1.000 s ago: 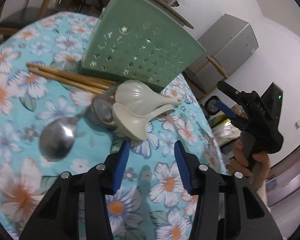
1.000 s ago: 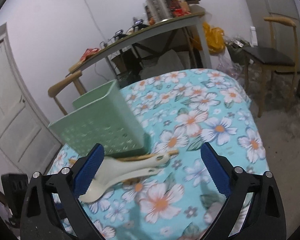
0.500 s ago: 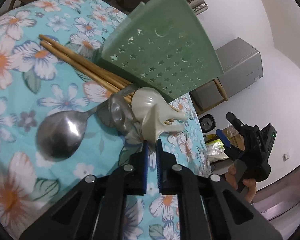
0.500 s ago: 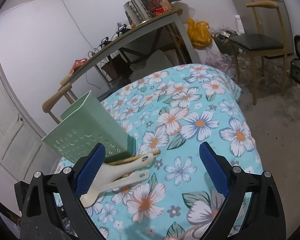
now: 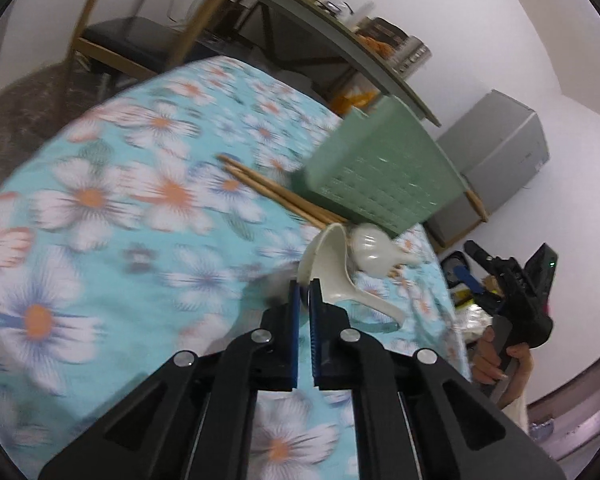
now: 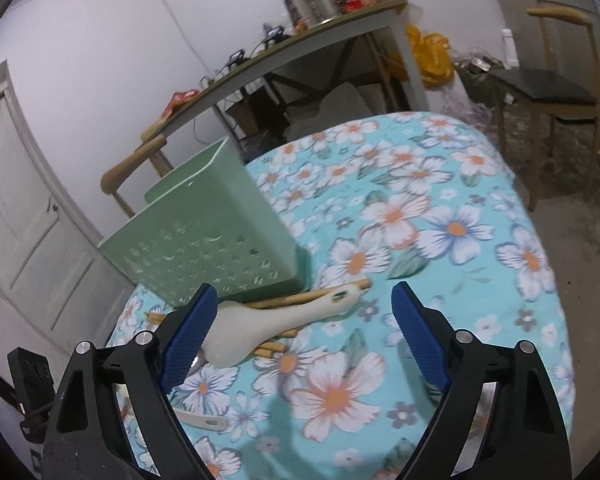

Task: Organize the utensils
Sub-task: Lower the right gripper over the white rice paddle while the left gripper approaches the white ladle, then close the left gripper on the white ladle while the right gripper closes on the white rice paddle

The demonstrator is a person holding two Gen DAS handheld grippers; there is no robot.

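Note:
My left gripper [image 5: 305, 292] is shut on the bowl rim of a white ceramic spoon [image 5: 328, 264], which tilts up with its handle pointing right. A second white spoon [image 5: 374, 252] lies beside the green perforated basket [image 5: 380, 176], on top of wooden chopsticks [image 5: 268, 188]. In the right wrist view that second spoon [image 6: 284, 320] lies between the fingers of my right gripper [image 6: 302, 294]. Its jaws are closing, and the pads stand clear of the spoon. The basket [image 6: 204, 248] stands just behind. The held spoon's handle [image 6: 204, 420] shows at lower left.
A floral turquoise tablecloth [image 6: 440, 240] covers the round table. A grey blur by the left fingers may be a metal spoon [image 5: 276, 288]. A cluttered side table [image 6: 320, 36] and wooden chairs [image 6: 548, 92] stand behind. A hand holds the right gripper [image 5: 470, 262].
The left jaws closed on the nearer white spoon and pulled it off the pile as the view swung left. The right gripper came closer to the other spoon, its jaws slightly narrower.

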